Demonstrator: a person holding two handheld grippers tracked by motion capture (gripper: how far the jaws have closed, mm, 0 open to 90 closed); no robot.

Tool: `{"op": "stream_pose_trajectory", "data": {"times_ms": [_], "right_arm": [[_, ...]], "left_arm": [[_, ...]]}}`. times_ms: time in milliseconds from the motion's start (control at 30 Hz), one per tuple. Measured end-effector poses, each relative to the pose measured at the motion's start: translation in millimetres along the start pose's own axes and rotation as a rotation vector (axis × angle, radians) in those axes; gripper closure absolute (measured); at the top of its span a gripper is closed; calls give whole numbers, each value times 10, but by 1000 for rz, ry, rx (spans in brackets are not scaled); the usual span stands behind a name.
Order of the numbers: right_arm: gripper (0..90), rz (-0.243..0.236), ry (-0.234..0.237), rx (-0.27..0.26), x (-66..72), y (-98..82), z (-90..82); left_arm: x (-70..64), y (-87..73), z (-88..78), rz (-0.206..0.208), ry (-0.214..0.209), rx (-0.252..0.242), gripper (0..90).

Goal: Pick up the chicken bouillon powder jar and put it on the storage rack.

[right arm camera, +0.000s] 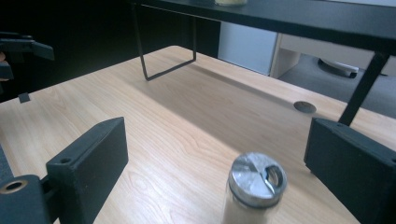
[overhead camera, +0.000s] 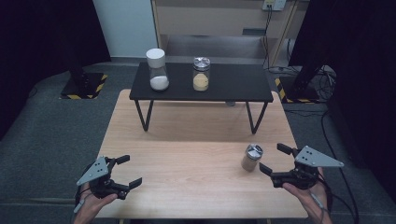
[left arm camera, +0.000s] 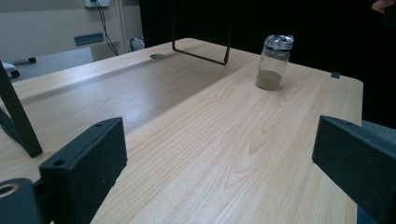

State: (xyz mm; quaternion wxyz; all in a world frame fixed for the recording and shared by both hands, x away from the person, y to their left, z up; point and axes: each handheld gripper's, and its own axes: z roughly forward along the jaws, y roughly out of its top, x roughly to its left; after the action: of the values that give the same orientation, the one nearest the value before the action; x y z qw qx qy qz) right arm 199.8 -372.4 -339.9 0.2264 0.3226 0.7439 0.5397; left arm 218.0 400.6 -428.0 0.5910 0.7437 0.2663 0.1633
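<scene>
Step in hand: the approach; the right hand-held gripper (overhead camera: 275,161) is lined up on the small shaker jar (overhead camera: 252,157), not yet touching it.
Right hand-held gripper: jaws spread wide, empty.
Shaker jar: upright on the table (overhead camera: 196,154), just ahead of the right hand-held gripper and between the lines of its jaws; metal lid (right arm camera: 258,178) faces up.
Left hand-held gripper (overhead camera: 127,171): jaws spread, holding nothing, well apart from the jar.
Next move: likely ease forward until the jaws flank the glass body below the lid, then close squarely so the jar doesn't tip.
</scene>
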Motion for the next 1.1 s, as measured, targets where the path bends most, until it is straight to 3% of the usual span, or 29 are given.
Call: {"op": "stream_pose_trajectory", "data": {"times_ms": [367, 1100], "right_arm": [[73, 30, -21, 21, -10, -268, -24], [82, 47, -38, 47, 0, -546, 41]], "left_arm": [[1, 0, 2, 3, -2, -1, 19], [1, -2, 1, 0, 3, 1, 19]]}}
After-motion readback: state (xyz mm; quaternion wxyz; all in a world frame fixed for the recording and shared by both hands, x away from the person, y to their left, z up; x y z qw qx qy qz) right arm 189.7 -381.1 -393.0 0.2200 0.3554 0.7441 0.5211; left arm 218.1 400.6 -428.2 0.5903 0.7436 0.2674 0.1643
